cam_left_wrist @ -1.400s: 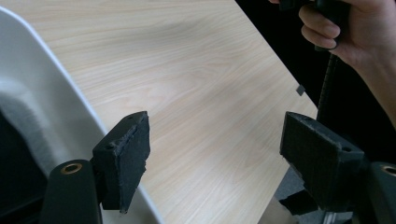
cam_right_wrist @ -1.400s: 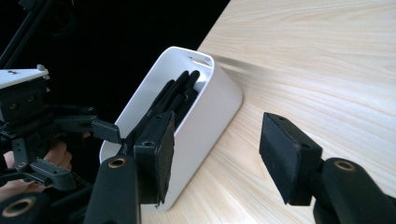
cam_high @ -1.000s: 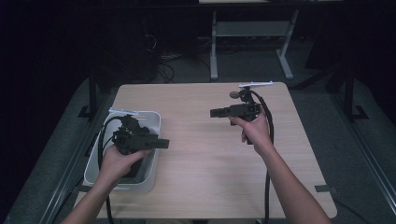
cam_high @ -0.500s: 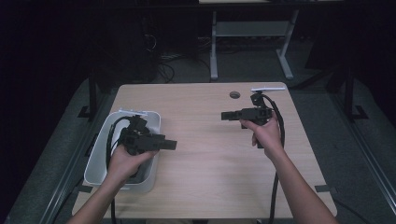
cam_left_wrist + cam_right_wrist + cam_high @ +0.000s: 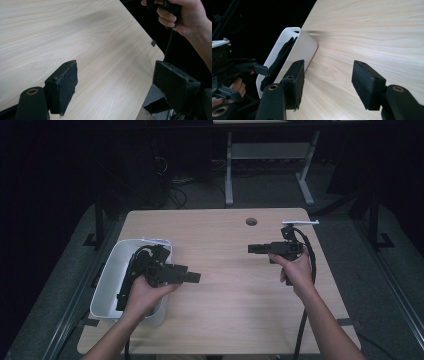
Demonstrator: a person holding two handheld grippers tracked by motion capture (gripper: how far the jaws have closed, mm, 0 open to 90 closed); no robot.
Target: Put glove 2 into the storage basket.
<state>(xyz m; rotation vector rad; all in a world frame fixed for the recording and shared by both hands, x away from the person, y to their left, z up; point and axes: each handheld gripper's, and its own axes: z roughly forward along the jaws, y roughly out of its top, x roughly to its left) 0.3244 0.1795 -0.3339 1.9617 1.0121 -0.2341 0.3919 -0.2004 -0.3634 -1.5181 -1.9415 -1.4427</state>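
The light wooden table [image 5: 230, 285] carries a white bin [image 5: 107, 280] at its left edge. A dark cable-like item [image 5: 279, 62] lies inside the bin; what it is cannot be told. The left tool [image 5: 192, 278] hangs over the bin's right rim, pointing away from the bin across the table, jaws spread wide with nothing between them. The right tool [image 5: 252, 249] hovers well right of the bin, pointing toward it, jaws likewise wide apart and empty. A small round hole [image 5: 251, 221] sits far from the bin, near the table's back edge.
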